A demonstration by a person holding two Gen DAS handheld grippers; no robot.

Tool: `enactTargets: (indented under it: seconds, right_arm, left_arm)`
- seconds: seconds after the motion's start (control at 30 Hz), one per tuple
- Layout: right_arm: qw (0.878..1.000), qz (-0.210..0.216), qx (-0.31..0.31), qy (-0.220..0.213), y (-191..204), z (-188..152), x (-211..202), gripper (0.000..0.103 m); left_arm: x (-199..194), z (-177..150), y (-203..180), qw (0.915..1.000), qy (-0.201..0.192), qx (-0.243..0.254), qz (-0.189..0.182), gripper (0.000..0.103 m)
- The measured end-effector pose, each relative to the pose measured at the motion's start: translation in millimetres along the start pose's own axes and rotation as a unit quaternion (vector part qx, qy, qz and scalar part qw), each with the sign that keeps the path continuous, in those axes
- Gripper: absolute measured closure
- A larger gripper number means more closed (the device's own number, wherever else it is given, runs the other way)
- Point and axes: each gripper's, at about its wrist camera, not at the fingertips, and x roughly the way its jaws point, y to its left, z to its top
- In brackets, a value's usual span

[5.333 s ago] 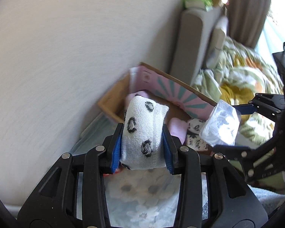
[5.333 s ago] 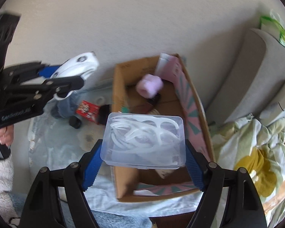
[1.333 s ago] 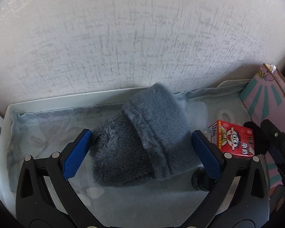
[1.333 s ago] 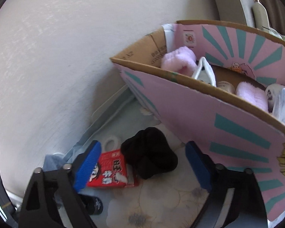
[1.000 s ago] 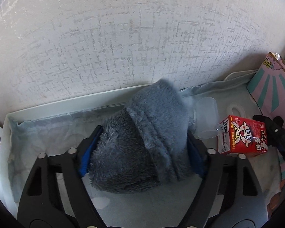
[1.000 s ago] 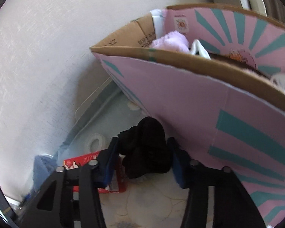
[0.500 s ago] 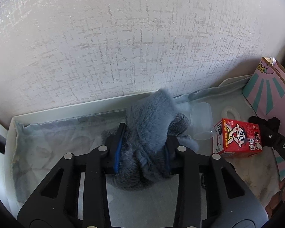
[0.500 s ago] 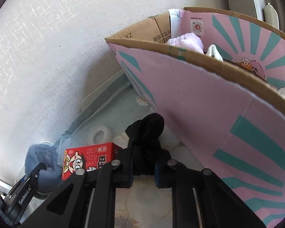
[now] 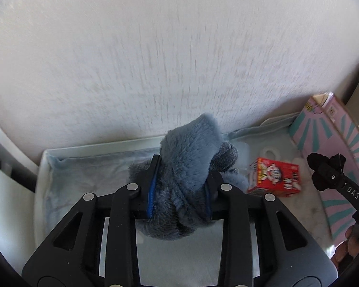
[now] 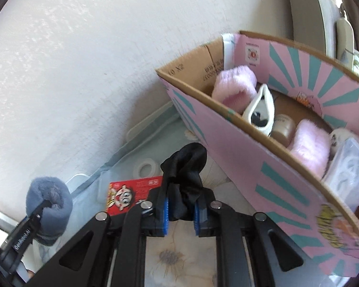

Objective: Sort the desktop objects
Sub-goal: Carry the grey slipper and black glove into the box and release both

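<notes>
White textured wall [image 9: 155, 59] stands behind a floral cloth [image 10: 179, 258]. Left gripper [image 9: 179, 189] is clenched on a fluffy blue-grey sock [image 9: 191, 167]; right gripper [image 10: 180, 211] grasps a black sock [image 10: 186, 174]. Between them lies a red carton [image 9: 274, 179], near a tape ring [image 10: 144, 168]. Just beside stands the pink cardboard box [image 10: 275, 167] holding pink socks [image 10: 234, 86].

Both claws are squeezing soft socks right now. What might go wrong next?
The black sock is pinched only at its lower end by the right gripper, so it may slip free. The bulky blue fuzzy sock in the left gripper hangs close to the red carton and might brush it. The cardboard box's tall wall could snag either sock.
</notes>
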Motion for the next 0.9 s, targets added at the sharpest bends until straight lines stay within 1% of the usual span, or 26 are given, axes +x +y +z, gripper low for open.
enactTargets:
  seconds: [0.1,0.17,0.2,0.23,0.3,0.43,0.5,0.53,0.6,0.67,0.73,0.9]
  right_arm:
    - [1.000,0.007,-0.012,-0.004,7,8,-22,0.089]
    - [1.000,0.010,-0.026,-0.007,19,25,-29,0.089]
    - [0.999,0.009,-0.031,-0.009,15,19,-36,0.089]
    - [0.999,0.014,-0.043,-0.010,18,23,-44,0.089]
    - [0.999,0.014,-0.048,-0.007,35,13,-54,0.089]
    - [0.998,0.024,-0.062,0.006,36,32,-70,0.089]
    - [0.997,0.019,-0.068,0.013,25,40,-68,0.089]
    - [0.997,0.018,-0.075,0.025,23,44,-71,0.089]
    - [0.996,0.024,-0.073,0.040,14,53,-73,0.089]
    - [0.996,0.019,-0.073,0.053,2,62,-69,0.089]
    - [0.995,0.022,-0.073,0.058,-8,67,-75,0.089]
    - [0.995,0.009,-0.072,0.066,-29,76,-91,0.089]
  left_arm:
    - [-20,8,-5,1.0000,-0.001,0.008,-0.002,0.076]
    - [-38,10,0,0.9999,-0.002,0.015,-0.005,0.076]
    - [-45,13,-3,0.9998,-0.004,0.019,-0.005,0.076]
    - [-49,18,-5,0.9997,-0.003,0.022,-0.008,0.076]
    - [-61,24,-12,0.9995,-0.002,0.028,-0.015,0.076]
    - [-86,35,-20,0.9985,0.000,0.045,-0.032,0.076]
    - [-92,41,-30,0.9976,0.000,0.058,-0.039,0.076]
    - [-93,44,-36,0.9972,-0.001,0.062,-0.041,0.076]
    - [-100,53,-46,0.9963,0.002,0.070,-0.049,0.076]
    - [-101,60,-57,0.9952,0.007,0.076,-0.060,0.076]
    - [-105,66,-69,0.9937,0.009,0.089,-0.067,0.076]
    - [-105,81,-102,0.9893,0.014,0.115,-0.088,0.076]
